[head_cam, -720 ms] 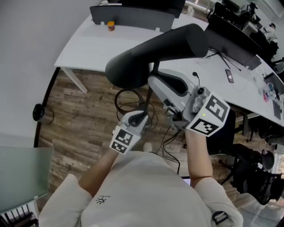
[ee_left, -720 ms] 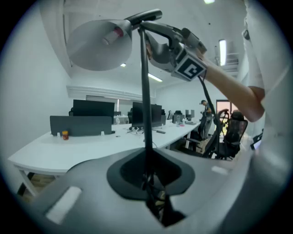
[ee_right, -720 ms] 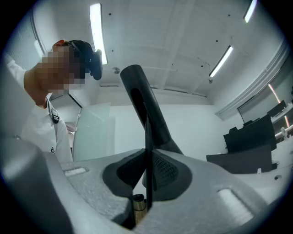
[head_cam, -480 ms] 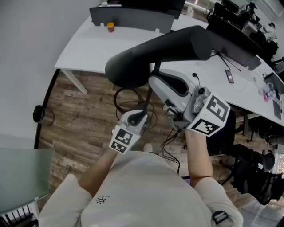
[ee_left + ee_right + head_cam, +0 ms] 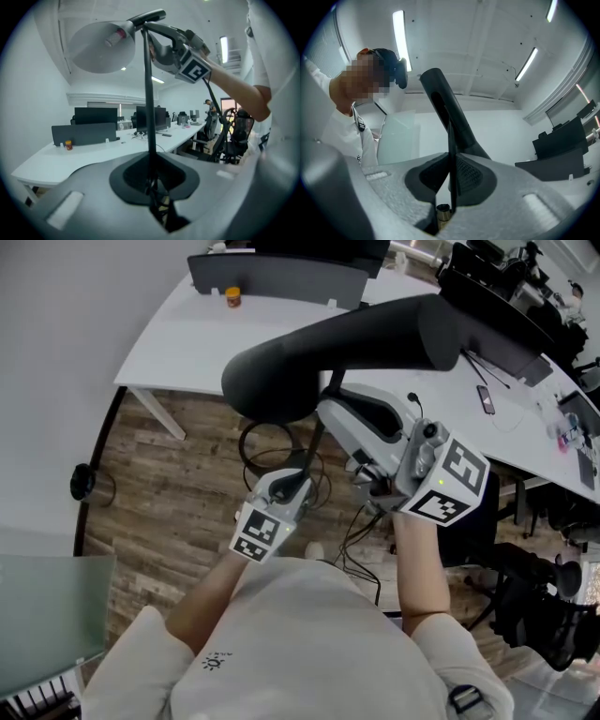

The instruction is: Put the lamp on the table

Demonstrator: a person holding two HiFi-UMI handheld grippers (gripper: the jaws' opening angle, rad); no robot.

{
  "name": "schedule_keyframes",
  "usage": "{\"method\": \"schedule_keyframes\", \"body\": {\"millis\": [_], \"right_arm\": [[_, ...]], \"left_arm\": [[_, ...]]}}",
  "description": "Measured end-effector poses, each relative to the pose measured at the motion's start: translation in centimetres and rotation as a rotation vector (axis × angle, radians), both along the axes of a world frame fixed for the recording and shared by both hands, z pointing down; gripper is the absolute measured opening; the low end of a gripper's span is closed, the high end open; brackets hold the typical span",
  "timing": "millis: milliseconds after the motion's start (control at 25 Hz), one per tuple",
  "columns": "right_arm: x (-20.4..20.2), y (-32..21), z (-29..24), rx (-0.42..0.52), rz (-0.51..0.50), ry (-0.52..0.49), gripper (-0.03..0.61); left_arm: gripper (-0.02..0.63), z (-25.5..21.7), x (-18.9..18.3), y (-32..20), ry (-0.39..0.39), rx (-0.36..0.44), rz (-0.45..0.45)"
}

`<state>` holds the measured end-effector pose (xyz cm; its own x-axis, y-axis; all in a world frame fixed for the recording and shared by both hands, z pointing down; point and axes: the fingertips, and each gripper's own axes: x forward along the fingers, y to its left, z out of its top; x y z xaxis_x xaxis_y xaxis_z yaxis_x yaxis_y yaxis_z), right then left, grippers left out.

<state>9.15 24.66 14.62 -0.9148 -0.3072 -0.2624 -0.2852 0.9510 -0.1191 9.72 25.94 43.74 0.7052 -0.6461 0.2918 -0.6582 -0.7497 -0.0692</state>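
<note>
I hold a black lamp off the floor with both grippers. Its long dark shade [image 5: 347, 348] fills the middle of the head view, in front of the white table [image 5: 187, 334]. My left gripper [image 5: 298, 488] is shut on the thin black pole [image 5: 149, 103] low down. My right gripper [image 5: 330, 413] is shut on the same pole [image 5: 451, 154] higher up, just under the shade. In the left gripper view the shade's round underside [image 5: 101, 47] shows at top left with the right gripper [image 5: 180, 54] beside it. The lamp's foot is hidden.
A small orange jar [image 5: 233, 295] and a dark divider [image 5: 272, 273] stand on the table's far side. A phone [image 5: 487, 401] lies on the desk at right. Cables [image 5: 272, 451] coil on the wood floor below the lamp. Black office chairs [image 5: 544, 610] stand at lower right.
The shade and my right gripper have shifted slightly to the right. Both grips on the pole are unchanged.
</note>
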Motion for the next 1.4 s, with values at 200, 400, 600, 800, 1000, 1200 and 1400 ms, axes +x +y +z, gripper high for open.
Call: {"method": "schedule_keyframes", "body": {"millis": [200,400,600,800,1000,1200,1400], "right_arm": [[-0.2,0.4,-0.2,0.0,-0.005,-0.008,0.041],[-1.2,0.5,-0.3,-0.005,0.001,-0.014,0.04],[-2.5,1.0,-0.3,0.003,0.009,-0.009,0.04],[-3.9,1.4,-0.2,0.003,0.024,-0.006,0.04],[-5.7,1.8,0.2,-0.002,0.037,0.002,0.04],[-7.3,2.4,-0.1,0.003,0.037,-0.002,0.041],[-8.5,3.5,-0.2,0.009,0.026,0.004,0.041]], "left_arm": [[0.037,-0.1,-0.4,0.2,-0.005,0.007,0.004],[0.037,-0.2,-1.5,0.4,-0.007,0.005,0.02],[0.037,-0.2,-2.7,0.6,-0.007,0.011,0.033],[0.038,-0.1,-4.0,1.0,-0.003,0.013,0.047],[0.038,0.3,-5.6,1.5,0.003,0.009,0.055],[0.038,0.0,-7.1,1.9,0.008,0.016,0.057],[0.038,-0.2,-8.2,2.6,0.011,0.023,0.049]]}}
